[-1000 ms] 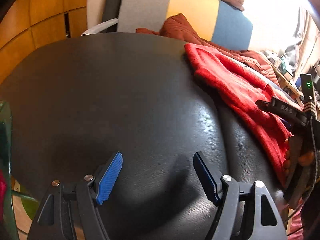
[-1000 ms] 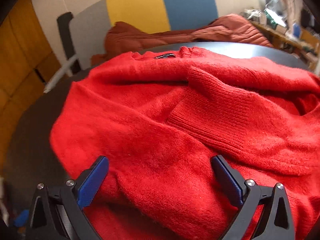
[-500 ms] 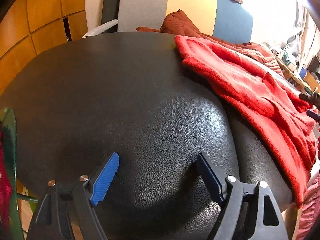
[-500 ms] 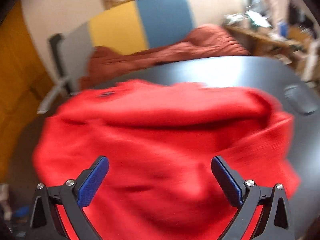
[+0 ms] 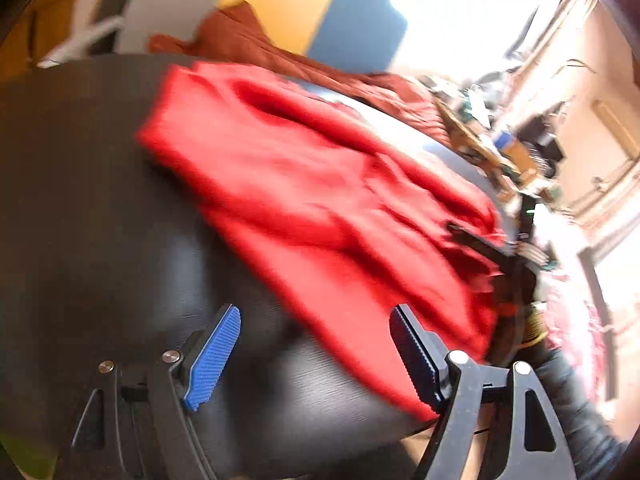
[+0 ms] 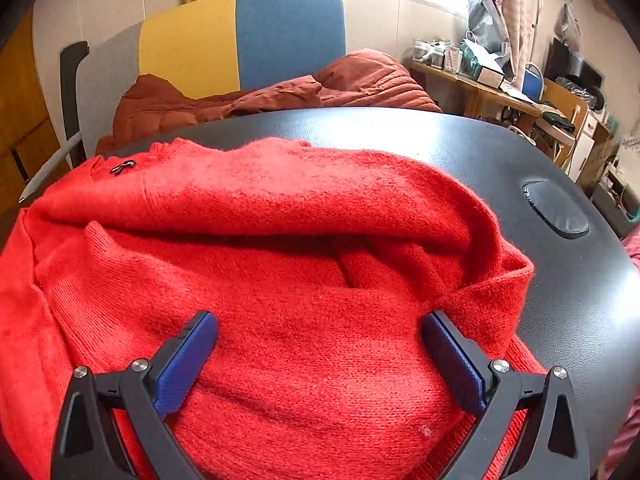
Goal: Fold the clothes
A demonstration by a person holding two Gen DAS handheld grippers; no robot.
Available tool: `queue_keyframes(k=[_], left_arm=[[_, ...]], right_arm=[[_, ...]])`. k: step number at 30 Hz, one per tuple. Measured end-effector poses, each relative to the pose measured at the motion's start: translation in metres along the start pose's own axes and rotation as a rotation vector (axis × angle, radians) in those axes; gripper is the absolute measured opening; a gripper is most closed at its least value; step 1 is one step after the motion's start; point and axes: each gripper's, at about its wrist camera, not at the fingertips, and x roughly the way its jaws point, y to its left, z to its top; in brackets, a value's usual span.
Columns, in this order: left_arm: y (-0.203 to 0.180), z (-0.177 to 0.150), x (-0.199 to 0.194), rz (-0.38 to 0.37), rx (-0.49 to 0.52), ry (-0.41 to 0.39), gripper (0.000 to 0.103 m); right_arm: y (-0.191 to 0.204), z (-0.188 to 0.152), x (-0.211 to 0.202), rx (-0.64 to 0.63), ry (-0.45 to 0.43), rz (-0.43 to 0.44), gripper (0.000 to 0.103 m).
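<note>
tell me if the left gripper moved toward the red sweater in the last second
Yes. The left gripper swung right: against the black table, the red sweater now reaches its right finger, where only bare tabletop lay before.

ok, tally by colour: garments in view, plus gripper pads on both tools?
Bright red: 1, the sweater on the black table
Rust-brown: 1, the quilted jacket behind the table
Blue pads: 4, two on the left gripper, two on the right gripper, both open
Total: 2 garments, 4 pads
</note>
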Motion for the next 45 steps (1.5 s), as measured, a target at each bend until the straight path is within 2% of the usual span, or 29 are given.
queue_keyframes(k=[3,8,13,15,17,24,26,27,29,32,38,45], left_arm=[[-0.01,0.015,0.024,-0.12,-0.083,0.052,0.078],[0.001,0.019,0.056,-0.215,-0.306,0.151,0.07],[0.009,0.02,0.066,-0.239,-0.403,0.13,0.058],[0.008,0.02,0.067,-0.216,-0.402,0.13,0.042],[0.007,0.019,0.069,-0.194,-0.406,0.138,0.033],[0.017,0.018,0.07,-0.232,-0.493,0.138,0.034],[0.017,0.017,0.071,-0.226,-0.485,0.131,0.032],[0.017,0.017,0.071,-0.223,-0.479,0.128,0.024],[0.016,0.017,0.071,-0.217,-0.467,0.121,0.016],[0.016,0.017,0.072,-0.207,-0.45,0.11,0.01],[0.015,0.014,0.066,-0.199,-0.411,0.084,0.009],[0.029,0.015,0.022,-0.164,-0.34,-0.005,0.009]], right_arm=[[0.001,0.0,0.0,-0.006,-0.003,0.0,0.103],[-0.001,-0.002,-0.001,-0.013,-0.007,0.002,0.103],[-0.002,-0.003,-0.001,-0.016,-0.01,0.002,0.103],[-0.003,-0.003,0.0,-0.019,-0.012,0.002,0.103],[-0.003,-0.003,0.001,-0.024,-0.011,-0.002,0.103],[-0.002,-0.002,0.004,-0.031,-0.01,-0.013,0.103],[-0.001,-0.002,0.004,-0.035,-0.009,-0.018,0.103],[-0.001,-0.002,0.005,-0.036,-0.008,-0.021,0.103],[-0.001,-0.002,0.005,-0.037,-0.008,-0.023,0.103],[-0.001,-0.002,0.007,-0.036,-0.009,-0.023,0.103],[-0.001,-0.002,0.007,-0.034,-0.009,-0.022,0.103],[-0.001,-0.002,0.006,-0.029,-0.01,-0.016,0.103]])
